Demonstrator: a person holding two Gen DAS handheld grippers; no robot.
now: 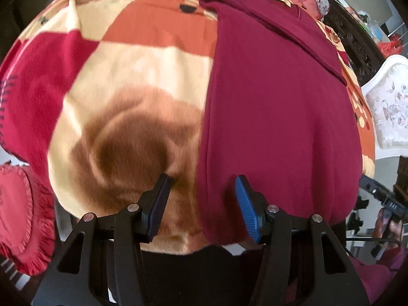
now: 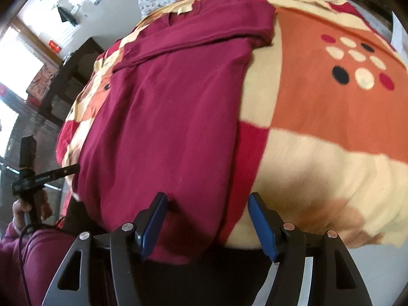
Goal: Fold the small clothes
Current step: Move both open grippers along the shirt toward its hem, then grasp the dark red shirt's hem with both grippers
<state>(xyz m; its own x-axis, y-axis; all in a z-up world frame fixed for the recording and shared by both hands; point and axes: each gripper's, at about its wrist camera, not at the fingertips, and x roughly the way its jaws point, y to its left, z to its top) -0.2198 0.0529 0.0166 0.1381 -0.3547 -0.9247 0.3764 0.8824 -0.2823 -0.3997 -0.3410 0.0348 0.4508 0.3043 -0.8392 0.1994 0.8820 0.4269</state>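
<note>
A maroon garment [image 1: 275, 107] lies flat on a patterned blanket, folded into a long strip with its sleeve laid across the far end. It also shows in the right wrist view [image 2: 173, 117]. My left gripper [image 1: 202, 181] is open, just above the garment's near left edge. My right gripper [image 2: 207, 199] is open over the garment's near right edge. Neither holds anything.
The blanket [image 1: 142, 76] has orange, cream and red squares and covers a bed. A red frilled cushion [image 1: 20, 216] sits at the left. A white carved headboard [image 1: 387, 102] and dark furniture [image 2: 66, 81] stand beyond the bed. The other gripper's handle shows at the frame edge [image 2: 28, 168].
</note>
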